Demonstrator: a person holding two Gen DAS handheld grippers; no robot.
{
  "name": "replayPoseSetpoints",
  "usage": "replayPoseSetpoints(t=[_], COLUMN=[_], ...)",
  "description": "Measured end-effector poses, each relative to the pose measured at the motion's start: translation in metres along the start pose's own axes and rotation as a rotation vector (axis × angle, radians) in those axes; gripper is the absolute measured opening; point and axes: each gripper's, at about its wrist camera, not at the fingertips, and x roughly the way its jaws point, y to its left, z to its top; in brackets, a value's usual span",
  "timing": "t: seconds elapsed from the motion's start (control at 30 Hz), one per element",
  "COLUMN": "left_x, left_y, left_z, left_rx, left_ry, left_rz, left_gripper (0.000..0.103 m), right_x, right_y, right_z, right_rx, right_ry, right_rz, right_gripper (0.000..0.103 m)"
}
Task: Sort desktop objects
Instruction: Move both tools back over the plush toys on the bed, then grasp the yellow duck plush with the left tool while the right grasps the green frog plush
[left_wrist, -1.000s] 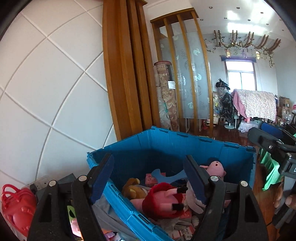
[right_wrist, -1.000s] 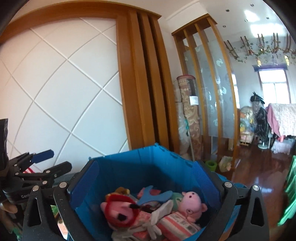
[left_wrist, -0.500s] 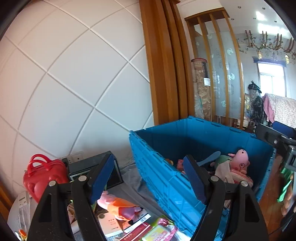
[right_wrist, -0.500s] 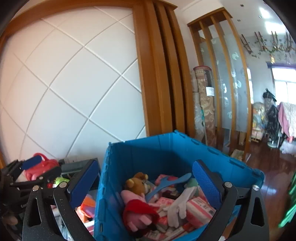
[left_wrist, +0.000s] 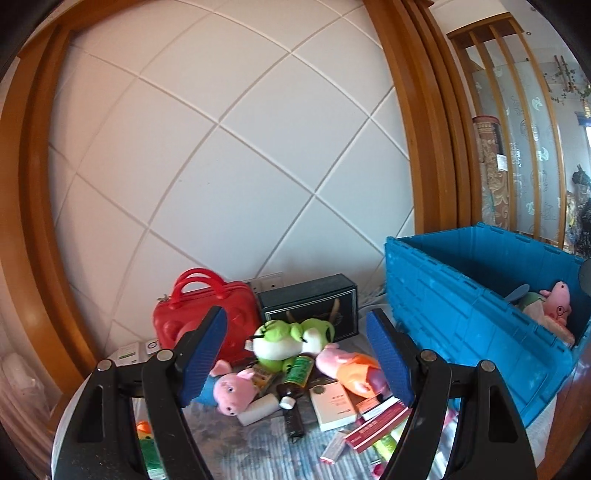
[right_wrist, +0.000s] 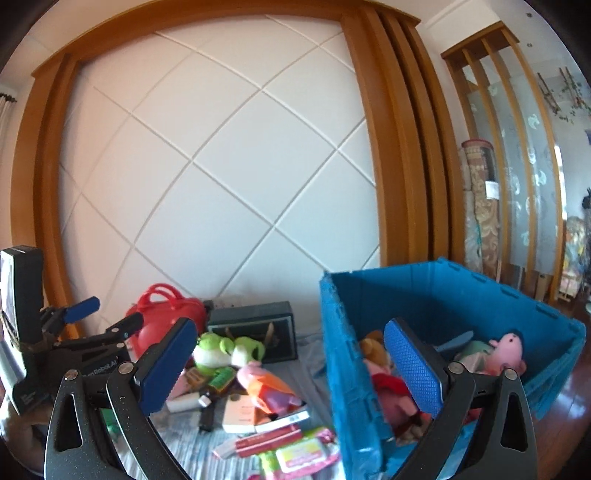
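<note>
My left gripper (left_wrist: 297, 352) hangs open and empty above a heap of toys on the table. In the heap lie a green frog plush (left_wrist: 286, 338), a pink pig plush (left_wrist: 231, 391), an orange and pink plush (left_wrist: 351, 369) and a dark bottle (left_wrist: 291, 406). To the right stands a blue crate (left_wrist: 461, 306) with plush toys inside. My right gripper (right_wrist: 291, 363) is open too, with nothing in it, straddling the crate's left wall (right_wrist: 343, 354). The left gripper (right_wrist: 99, 323) shows at the left of the right wrist view.
A red toy case (left_wrist: 201, 314) and a dark box (left_wrist: 312, 304) stand against the white panelled wall. Flat white and red packets (left_wrist: 332, 406) lie near the table's front. A wooden frame and slatted screen rise behind the crate (right_wrist: 443, 302).
Both grippers swung left, away from the crate's inside. The left one now faces the toy heap on the table; the crate slid to the right in both views. Jaws stayed open.
</note>
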Motion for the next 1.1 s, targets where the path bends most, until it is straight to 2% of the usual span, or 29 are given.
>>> replayPoseSetpoints(t=[0.17, 0.23, 0.33, 0.53, 0.67, 0.77, 0.87, 0.93, 1.1], left_x=[-0.017, -0.021, -0.027, -0.026, -0.024, -0.019, -0.019, -0.020, -0.017], left_y=[0.062, 0.084, 0.110, 0.148, 0.176, 0.197, 0.216, 0.232, 0.269], left_z=[-0.018, -0.025, -0.039, -0.068, -0.086, -0.101, -0.120, -0.136, -0.172], left_rx=[0.000, -0.003, 0.015, 0.021, 0.000, -0.013, -0.013, -0.043, -0.056], left_ry=[0.011, 0.026, 0.033, 0.080, 0.117, 0.165, 0.187, 0.207, 0.296], left_rz=[0.088, 0.101, 0.136, 0.175, 0.259, 0.330, 0.416, 0.443, 0.500], left_gripper=[0.077, 0.077, 0.077, 0.077, 0.077, 0.077, 0.077, 0.077, 0.077], right_x=[0.012, 0.015, 0.017, 0.021, 0.040, 0.061, 0.073, 0.076, 0.086], right_y=[0.044, 0.065, 0.094, 0.140, 0.159, 0.177, 0.193, 0.205, 0.243], right_z=[-0.019, -0.029, -0.050, -0.080, -0.093, -0.111, -0.127, -0.137, -0.156], right_rx=[0.079, 0.076, 0.111, 0.054, 0.044, 0.037, -0.002, -0.068, -0.198], right_ry=[0.117, 0.162, 0.216, 0.231, 0.264, 0.358, 0.416, 0.409, 0.458], right_rz=[0.118, 0.148, 0.238, 0.292, 0.352, 0.465, 0.533, 0.520, 0.496], right_gripper=[0.103, 0.103, 0.103, 0.103, 0.103, 0.103, 0.103, 0.103, 0.103])
